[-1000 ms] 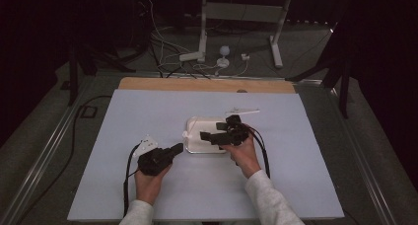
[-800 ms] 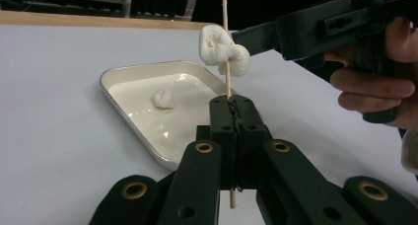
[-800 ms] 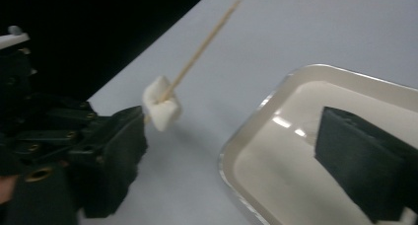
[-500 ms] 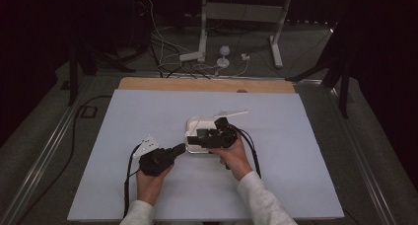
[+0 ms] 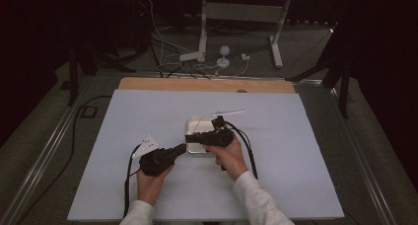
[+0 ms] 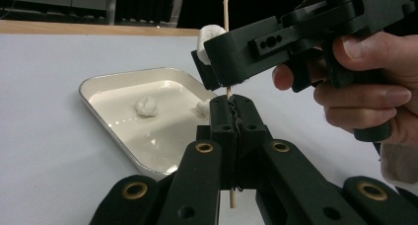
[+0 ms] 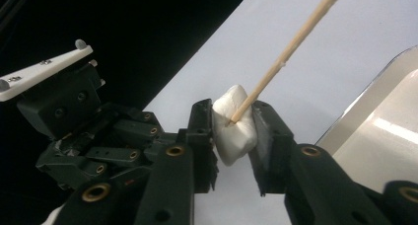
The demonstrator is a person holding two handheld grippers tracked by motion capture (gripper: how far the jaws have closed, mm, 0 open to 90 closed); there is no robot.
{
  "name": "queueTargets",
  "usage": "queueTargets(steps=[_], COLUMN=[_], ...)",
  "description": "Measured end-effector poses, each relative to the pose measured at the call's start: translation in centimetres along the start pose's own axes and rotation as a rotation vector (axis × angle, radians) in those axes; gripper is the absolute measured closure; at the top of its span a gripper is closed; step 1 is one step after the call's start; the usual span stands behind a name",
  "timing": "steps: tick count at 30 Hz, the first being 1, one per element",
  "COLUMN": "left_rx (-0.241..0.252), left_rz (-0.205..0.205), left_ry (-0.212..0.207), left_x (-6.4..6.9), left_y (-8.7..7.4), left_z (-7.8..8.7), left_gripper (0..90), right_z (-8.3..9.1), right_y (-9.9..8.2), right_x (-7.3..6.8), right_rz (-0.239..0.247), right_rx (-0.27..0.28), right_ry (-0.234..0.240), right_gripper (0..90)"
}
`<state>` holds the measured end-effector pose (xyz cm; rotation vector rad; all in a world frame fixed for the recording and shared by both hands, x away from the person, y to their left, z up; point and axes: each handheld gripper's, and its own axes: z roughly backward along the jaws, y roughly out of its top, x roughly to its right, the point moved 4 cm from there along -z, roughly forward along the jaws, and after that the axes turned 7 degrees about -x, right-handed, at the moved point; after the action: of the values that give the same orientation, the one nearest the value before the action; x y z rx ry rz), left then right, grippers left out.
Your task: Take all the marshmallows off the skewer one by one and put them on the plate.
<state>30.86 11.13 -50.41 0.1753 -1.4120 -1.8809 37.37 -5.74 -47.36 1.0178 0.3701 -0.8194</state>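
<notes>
My left gripper (image 6: 231,106) is shut on a thin wooden skewer (image 6: 226,8) that stands upright just past the near corner of a white tray (image 6: 98,79). A white marshmallow (image 7: 231,126) is threaded on the skewer (image 7: 291,47). My right gripper (image 7: 232,131) has just been closing and its pads now press the marshmallow from both sides. In the high view the right gripper (image 5: 190,137) meets the left gripper (image 5: 180,148) at the tray's (image 5: 197,122) near-left corner. Two more marshmallows (image 6: 146,106) lie in the tray.
The grey-white table mat (image 5: 123,116) spreads wide around the tray. A wooden strip (image 5: 207,84) runs along its far edge. Beyond it, a white stand (image 5: 202,32) and cables lie on the floor.
My right gripper has moved left to the skewer above the left gripper, and its jaws have closed onto the marshmallow. The left gripper has stayed in place.
</notes>
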Motion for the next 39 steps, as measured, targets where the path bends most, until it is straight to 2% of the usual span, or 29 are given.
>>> queueTargets(steps=[14,16,19,20,21,24,26,27,29,32,39], left_rx=[-0.004,-0.02,-0.019,-0.021,-0.023,-0.014,-0.021,-0.011,-0.004,-0.003,-0.002], left_rz=[-0.007,-0.021,-0.026,-0.034,-0.037,-0.04,-0.052,-0.049,-0.053,-0.059,-0.067], left_ry=[-0.004,0.005,-0.004,-0.004,-0.005,-0.012,-0.006,-0.011,-0.019,-0.029,-0.019], left_x=[0.2,0.2,0.2,0.3,0.5,0.6,0.5,0.5,0.6,0.8,0.7], left_y=[0.1,0.0,0.0,0.0,0.1,0.1,0.1,0.1,0.3,0.3,0.3], left_z=[0.1,0.1,0.3,0.2,0.1,0.1,0.3,0.4,0.5,0.3,0.6], left_gripper=[90.0,90.0,90.0,90.0,90.0,90.0,90.0,90.0,90.0,90.0,90.0], right_z=[0.7,1.3,2.3,2.7,3.1,3.5,3.8,4.6,4.8,5.1,5.2], right_y=[0.4,0.8,1.3,1.5,1.8,2.2,2.4,2.9,3.1,3.4,3.7], right_x=[-0.3,-0.1,0.4,0.5,0.2,-0.1,-0.1,0.1,0.1,-0.3,-0.1], right_rz=[0.029,0.018,-0.012,-0.011,0.028,0.054,0.051,0.031,0.035,0.065,0.059], right_rx=[0.026,0.06,0.105,0.103,0.085,0.08,0.095,0.117,0.117,0.109,0.113], right_ry=[-0.036,-0.064,-0.061,-0.056,-0.09,-0.111,-0.116,-0.105,-0.103,-0.132,-0.13], right_gripper=[77.0,77.9,78.1,78.0,78.1,78.1,78.2,78.3,78.3,78.3,78.4])
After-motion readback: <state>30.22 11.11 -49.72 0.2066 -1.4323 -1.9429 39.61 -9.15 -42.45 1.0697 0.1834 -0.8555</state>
